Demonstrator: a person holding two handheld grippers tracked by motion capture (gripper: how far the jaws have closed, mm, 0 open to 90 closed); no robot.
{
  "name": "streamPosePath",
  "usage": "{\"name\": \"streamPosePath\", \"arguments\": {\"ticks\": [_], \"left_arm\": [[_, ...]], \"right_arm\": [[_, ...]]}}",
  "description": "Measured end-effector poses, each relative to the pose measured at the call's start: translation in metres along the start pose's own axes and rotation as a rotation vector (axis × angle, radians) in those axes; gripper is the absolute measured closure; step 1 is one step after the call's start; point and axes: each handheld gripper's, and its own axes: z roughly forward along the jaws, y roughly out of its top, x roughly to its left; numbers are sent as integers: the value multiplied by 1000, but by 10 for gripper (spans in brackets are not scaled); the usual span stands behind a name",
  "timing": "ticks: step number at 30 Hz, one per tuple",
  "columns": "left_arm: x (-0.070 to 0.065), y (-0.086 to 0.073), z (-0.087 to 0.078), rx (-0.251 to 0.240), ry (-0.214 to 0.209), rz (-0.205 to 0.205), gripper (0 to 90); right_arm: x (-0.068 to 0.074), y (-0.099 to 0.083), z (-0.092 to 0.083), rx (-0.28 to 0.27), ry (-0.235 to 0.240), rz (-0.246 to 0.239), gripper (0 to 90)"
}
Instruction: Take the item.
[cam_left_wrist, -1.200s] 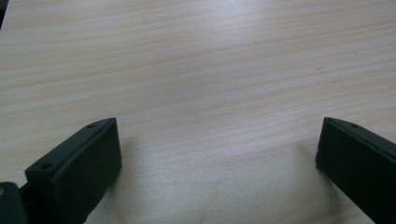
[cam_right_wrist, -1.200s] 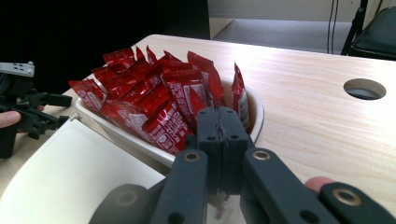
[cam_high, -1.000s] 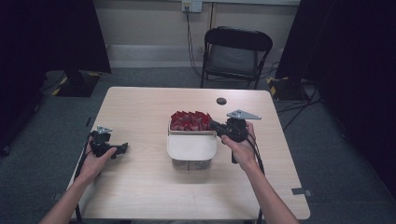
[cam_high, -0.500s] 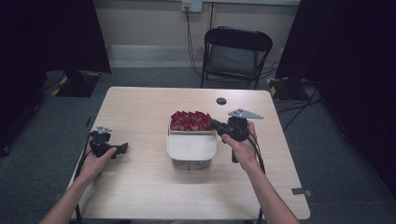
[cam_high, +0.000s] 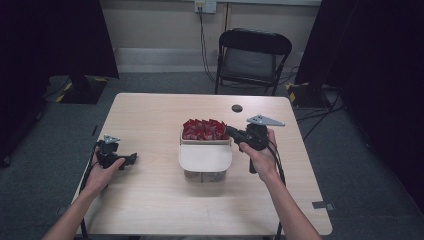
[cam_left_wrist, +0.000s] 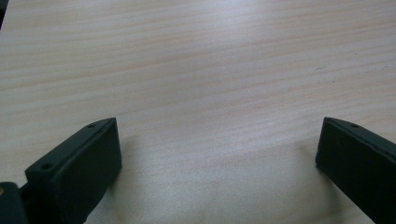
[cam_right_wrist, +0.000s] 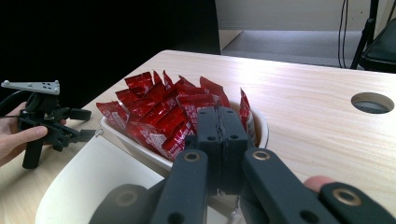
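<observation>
The small red foil sauce packets (cam_right_wrist: 168, 112) fill the back half of the white two-part plastic container (cam_high: 205, 159), just before the closed, empty right gripper (cam_right_wrist: 222, 122); they look light, soft and slippery, so pinching one upright corner seems best.

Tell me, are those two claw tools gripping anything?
No. The right gripper is shut on nothing beside the red packets; the left gripper rests open on the table.
</observation>
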Motion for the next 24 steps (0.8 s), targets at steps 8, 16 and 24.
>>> {"name": "streamPosePath", "arguments": {"ticks": [8,16,24], "left_arm": [[0,0,0,0,0,0,0],[0,0,0,0,-1,0,0],[0,0,0,0,0,0,0]], "right_arm": [[1,3,-3,-10,6,-4,899],[0,5,-6,-20,8,-1,899],[5,10,-9,-34,22,-6,898]]}}
